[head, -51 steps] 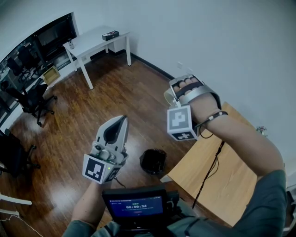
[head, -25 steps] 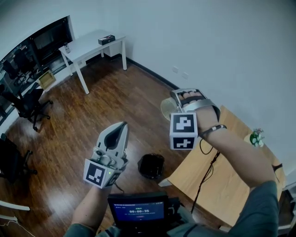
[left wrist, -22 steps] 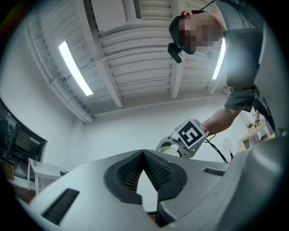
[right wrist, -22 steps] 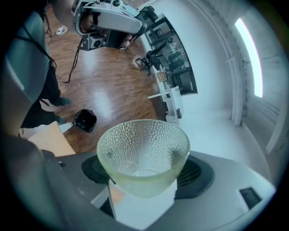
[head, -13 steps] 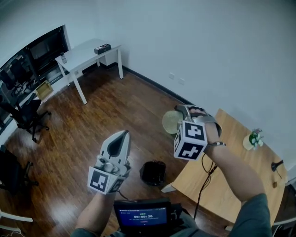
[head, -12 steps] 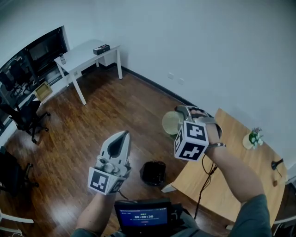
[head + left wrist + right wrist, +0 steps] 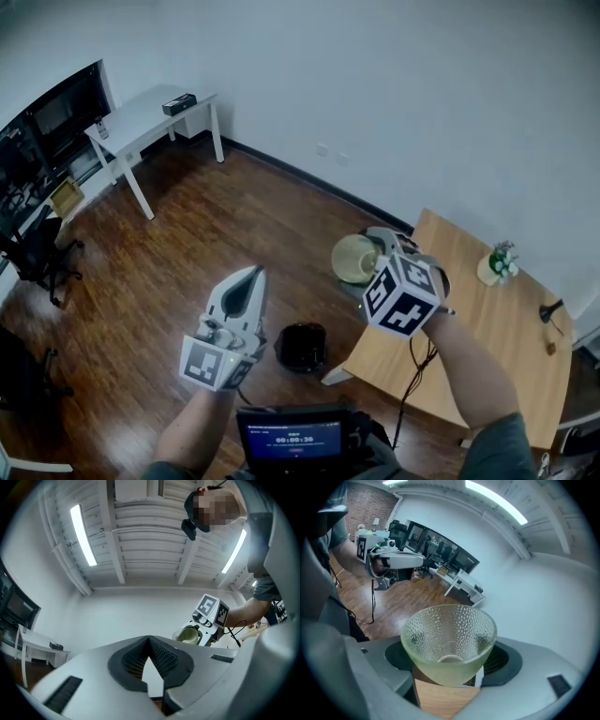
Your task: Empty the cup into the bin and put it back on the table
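Dark wood floor [image 7: 187, 244] spreads ahead of the left gripper [image 7: 250, 274] up to a plain white wall [image 7: 375, 84] with dark skirting [image 7: 281, 169]. Far beyond that gripper, to its left, a white desk [image 7: 141, 117] stands beside dark monitors [image 7: 47, 117] — a black chair [image 7: 36, 258] nearer. A wooden worktop [image 7: 487, 319] lies below and right of the right gripper [image 7: 375, 249]. Overhead, strip lights [image 7: 83, 535] on a ribbed white ceiling [image 7: 150, 522].

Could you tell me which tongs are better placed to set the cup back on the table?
Right. The right tongs grip the empty glass cup close to the wooden table edge; the left tongs are shut, empty, and out over the floor.
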`<action>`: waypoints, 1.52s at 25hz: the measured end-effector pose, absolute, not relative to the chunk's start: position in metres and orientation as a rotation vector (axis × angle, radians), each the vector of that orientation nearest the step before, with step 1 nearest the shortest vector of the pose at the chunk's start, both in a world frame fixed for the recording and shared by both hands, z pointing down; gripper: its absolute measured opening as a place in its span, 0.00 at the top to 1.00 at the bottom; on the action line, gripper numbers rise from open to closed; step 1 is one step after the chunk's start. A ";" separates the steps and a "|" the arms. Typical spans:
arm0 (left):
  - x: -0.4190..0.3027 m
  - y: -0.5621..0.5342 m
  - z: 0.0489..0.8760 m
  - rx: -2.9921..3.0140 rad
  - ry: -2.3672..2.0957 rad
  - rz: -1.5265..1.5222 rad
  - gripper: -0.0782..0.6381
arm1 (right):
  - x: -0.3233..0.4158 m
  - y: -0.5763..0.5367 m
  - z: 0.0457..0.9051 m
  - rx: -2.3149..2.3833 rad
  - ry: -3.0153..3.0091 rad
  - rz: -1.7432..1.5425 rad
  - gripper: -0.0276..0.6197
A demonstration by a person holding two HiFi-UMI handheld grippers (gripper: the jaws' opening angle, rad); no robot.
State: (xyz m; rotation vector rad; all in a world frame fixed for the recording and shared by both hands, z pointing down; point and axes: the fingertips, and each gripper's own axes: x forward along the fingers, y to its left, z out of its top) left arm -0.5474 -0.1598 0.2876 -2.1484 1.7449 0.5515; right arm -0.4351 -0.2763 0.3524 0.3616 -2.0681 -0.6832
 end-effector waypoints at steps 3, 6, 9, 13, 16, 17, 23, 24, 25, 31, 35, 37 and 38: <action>-0.543 -0.159 0.284 -2.159 1.713 0.558 0.89 | -0.430 -0.271 0.349 0.384 -2.131 -0.625 0.35; -0.532 -0.162 0.279 -2.168 1.689 0.551 0.89 | -0.420 -0.266 0.348 0.398 -2.210 -0.533 0.35; -0.516 -0.163 0.277 -2.197 1.660 0.529 0.89 | -0.408 -0.259 0.343 0.405 -2.275 -0.472 0.35; -0.494 -0.166 0.264 -2.170 1.626 0.530 0.89 | -0.383 -0.254 0.337 0.423 -2.315 -0.445 0.35; -0.472 -0.166 0.259 -2.184 1.601 0.528 0.89 | -0.361 -0.247 0.332 0.437 -2.347 -0.415 0.35; -0.462 -0.166 0.258 -2.189 1.588 0.521 0.89 | -0.353 -0.245 0.330 0.443 -2.353 -0.406 0.35; -0.404 -0.165 0.251 -2.255 1.533 0.554 0.89 | -0.294 -0.235 0.325 0.512 -2.333 -0.425 0.35; -0.393 -0.164 0.251 -2.273 1.521 0.564 0.89 | -0.283 -0.233 0.325 0.527 -2.313 -0.450 0.35; -0.382 -0.164 0.252 -2.292 1.511 0.564 0.89 | -0.274 -0.230 0.326 0.531 -2.309 -0.456 0.35; -0.318 -0.160 0.255 -2.367 1.459 0.545 0.89 | -0.217 -0.216 0.319 0.558 -2.395 -0.344 0.35; -0.278 -0.158 0.257 -2.405 1.426 0.515 0.89 | -0.176 -0.208 0.314 0.595 -2.422 -0.306 0.35; -0.257 -0.156 0.254 -2.425 1.399 0.519 0.89 | -0.157 -0.202 0.314 0.609 -2.431 -0.286 0.35; -0.246 -0.155 0.251 -2.436 1.379 0.525 0.89 | -0.148 -0.199 0.314 0.619 -2.432 -0.279 0.35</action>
